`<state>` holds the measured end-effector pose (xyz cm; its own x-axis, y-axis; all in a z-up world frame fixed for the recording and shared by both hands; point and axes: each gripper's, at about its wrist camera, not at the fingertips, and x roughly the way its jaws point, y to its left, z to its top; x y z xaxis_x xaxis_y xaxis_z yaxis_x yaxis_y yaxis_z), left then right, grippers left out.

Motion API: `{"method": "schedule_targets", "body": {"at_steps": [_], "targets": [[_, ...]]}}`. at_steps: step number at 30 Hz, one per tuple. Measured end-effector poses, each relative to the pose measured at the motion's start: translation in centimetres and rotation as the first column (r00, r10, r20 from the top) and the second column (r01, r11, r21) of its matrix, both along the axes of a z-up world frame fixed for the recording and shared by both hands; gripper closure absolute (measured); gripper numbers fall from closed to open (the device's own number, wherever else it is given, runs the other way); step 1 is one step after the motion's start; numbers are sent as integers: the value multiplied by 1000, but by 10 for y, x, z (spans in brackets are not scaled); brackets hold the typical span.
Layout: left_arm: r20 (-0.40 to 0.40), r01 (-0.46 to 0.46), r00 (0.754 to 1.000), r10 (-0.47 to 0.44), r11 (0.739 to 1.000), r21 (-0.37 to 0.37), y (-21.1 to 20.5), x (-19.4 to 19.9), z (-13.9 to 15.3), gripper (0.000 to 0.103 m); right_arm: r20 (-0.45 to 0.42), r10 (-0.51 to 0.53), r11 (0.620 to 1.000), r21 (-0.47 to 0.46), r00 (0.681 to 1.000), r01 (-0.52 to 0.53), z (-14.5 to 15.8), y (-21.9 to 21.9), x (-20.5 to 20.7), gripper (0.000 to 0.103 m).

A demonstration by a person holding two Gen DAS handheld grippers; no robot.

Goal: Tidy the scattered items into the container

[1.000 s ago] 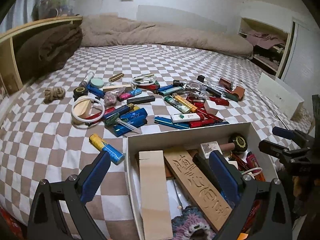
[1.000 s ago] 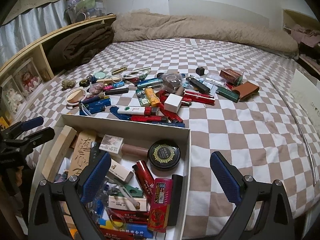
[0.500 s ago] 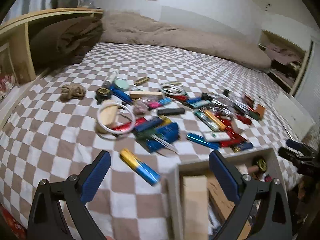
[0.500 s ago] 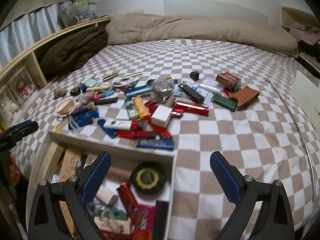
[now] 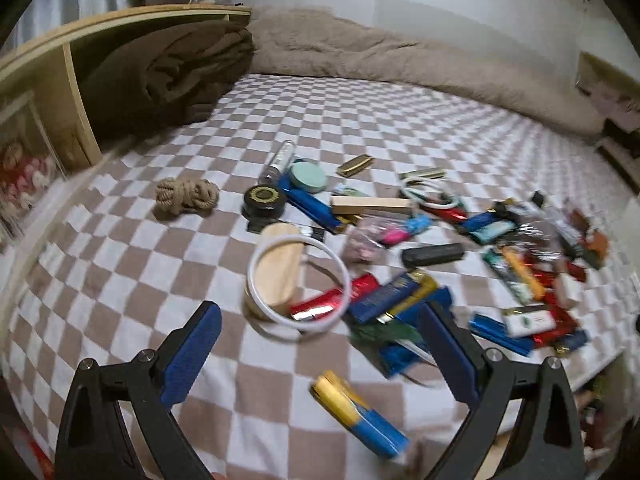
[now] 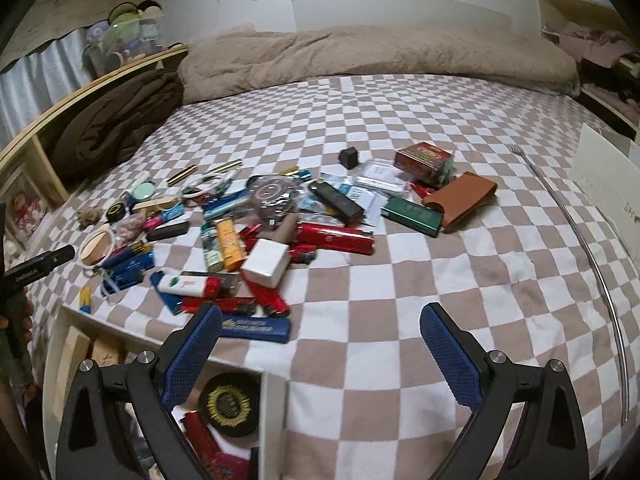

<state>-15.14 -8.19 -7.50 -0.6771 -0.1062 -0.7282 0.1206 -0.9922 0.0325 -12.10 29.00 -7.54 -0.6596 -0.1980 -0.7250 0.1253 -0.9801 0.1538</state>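
Observation:
Many small items lie scattered on the checkered bed. In the left wrist view my open, empty left gripper hovers over a white ring on a wooden oval, a yellow-blue lighter and blue packs. In the right wrist view my open, empty right gripper is above the far rim of the white box, which holds a black round tin and lighters. A white cube, red lighters and a blue pack lie just beyond.
A rope knot lies at the left. A wooden shelf with a brown blanket borders the bed's left side. A beige duvet lies at the far end. A metal rod and a white box lid are at the right.
Both grippers have moved forward from above the box toward the scattered pile. The left one has swung left, so the box has left its view. Both stayed open.

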Motion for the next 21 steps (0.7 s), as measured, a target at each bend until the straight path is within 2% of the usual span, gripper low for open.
{"method": "schedule_targets", "body": {"at_steps": [3,9,18,21], "targets": [[3,-10,1000,11,998,-62,0,-17,-6,4,19,-23,1000,-13,1000,24,-8,8,-5,4],[29,-20,999,23,992,-124,0,-47,-16,4,55,-43,997,-60,998,46,-22,15,-7,4],[92,-38,994,54,986,-164,-2,-71,-40,4,78,-81,993,-83,994,87,-33,23,-9,4],[108,-42,992,65,979,-200,2,-72,-47,4,84,-88,991,-93,993,95,-37,22,-8,4]]}}
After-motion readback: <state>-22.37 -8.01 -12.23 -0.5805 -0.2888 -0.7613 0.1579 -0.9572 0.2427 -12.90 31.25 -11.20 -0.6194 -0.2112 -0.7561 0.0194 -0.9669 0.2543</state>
